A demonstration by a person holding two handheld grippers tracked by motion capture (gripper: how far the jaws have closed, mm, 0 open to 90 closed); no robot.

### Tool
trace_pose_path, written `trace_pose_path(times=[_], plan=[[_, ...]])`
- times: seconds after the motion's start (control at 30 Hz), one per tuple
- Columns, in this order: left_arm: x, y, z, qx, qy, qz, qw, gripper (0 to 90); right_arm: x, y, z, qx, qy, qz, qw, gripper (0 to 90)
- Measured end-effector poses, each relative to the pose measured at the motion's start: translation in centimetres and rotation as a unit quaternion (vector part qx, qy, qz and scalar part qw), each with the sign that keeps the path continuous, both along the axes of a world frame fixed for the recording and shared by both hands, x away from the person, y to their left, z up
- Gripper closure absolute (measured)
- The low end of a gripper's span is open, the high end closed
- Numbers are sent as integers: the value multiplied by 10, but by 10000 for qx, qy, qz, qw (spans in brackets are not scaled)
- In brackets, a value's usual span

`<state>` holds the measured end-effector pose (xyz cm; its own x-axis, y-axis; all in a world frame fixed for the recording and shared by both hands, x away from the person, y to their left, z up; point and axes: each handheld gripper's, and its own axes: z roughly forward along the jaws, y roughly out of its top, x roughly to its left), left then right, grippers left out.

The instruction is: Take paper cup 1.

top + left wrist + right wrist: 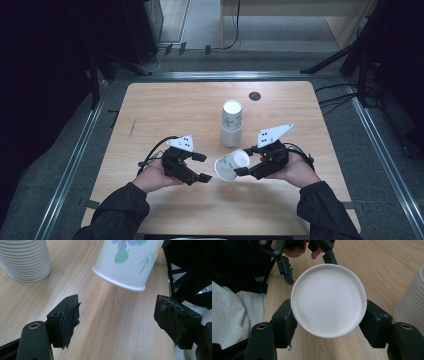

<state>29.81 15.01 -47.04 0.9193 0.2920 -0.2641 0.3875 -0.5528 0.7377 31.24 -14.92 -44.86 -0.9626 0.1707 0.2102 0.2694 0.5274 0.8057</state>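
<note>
my right claw is clamped on a paper cup, one jaw on each side of its base, and the cup lies on its side just above the table with its mouth aimed at my left claw. that left one is spread wide with nothing in it, just beside the cup's rim. the stack of cups stands upright right behind, near the middle of the table.
</note>
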Motion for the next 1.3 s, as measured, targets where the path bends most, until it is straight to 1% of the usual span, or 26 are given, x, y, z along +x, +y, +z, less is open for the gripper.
trace_pose_path(times=[0.1, 0.17, 0.23, 0.33, 0.43, 0.47, 0.53, 0.63, 0.8, 0.97, 1.03, 1.13, 1.3], plan=[[0, -1, 0, -71, -15, -94, 9999, 194, -2, 6, -7, -34, 0, 53, 10000, 355], [0, -1, -1, -114, -71, -196, 9997, 196, -2, 10, -10, -43, 46, 69, 10000, 355], [-1, -3, -1, -123, -109, -234, 9996, 197, -2, 13, -13, -40, 101, 79, 9999, 355], [1, -4, -1, -132, -116, -285, 9994, 207, -3, 17, -15, 46, 207, 78, 9997, 356], [2, -7, -2, -223, -138, -347, 9991, 219, -2, 20, -16, 135, 321, 60, 9994, 356], [2, -7, -1, -217, -154, -379, 9989, 221, -2, 21, -17, 157, 349, 57, 9993, 356], [2, -9, -2, -262, -147, -416, 9987, 226, -2, 23, -18, 195, 374, 70, 9991, 356], [3, -12, -3, -211, -182, -519, 9983, 227, -1, 26, -19, 255, 447, 103, 9986, 356], [2, -15, -6, -161, -241, -568, 9980, 227, -1, 29, -21, 293, 511, 116, 9982, 357], [2, -17, -8, -112, -286, -596, 9978, 226, 0, 31, -19, 510, 607, 98, 9968, 358], [2, -18, -9, -115, -318, -615, 9975, 225, 1, 32, -19, 493, 608, 92, 9969, 358], [1, -19, -9, -94, -340, -614, 9975, 230, 1, 32, -19, 498, 669, 106, 9965, 358], [0, -18, -9, -91, -420, -645, 9970, 262, 2, 33, -19, 517, 693, 128, 9962, 357]])
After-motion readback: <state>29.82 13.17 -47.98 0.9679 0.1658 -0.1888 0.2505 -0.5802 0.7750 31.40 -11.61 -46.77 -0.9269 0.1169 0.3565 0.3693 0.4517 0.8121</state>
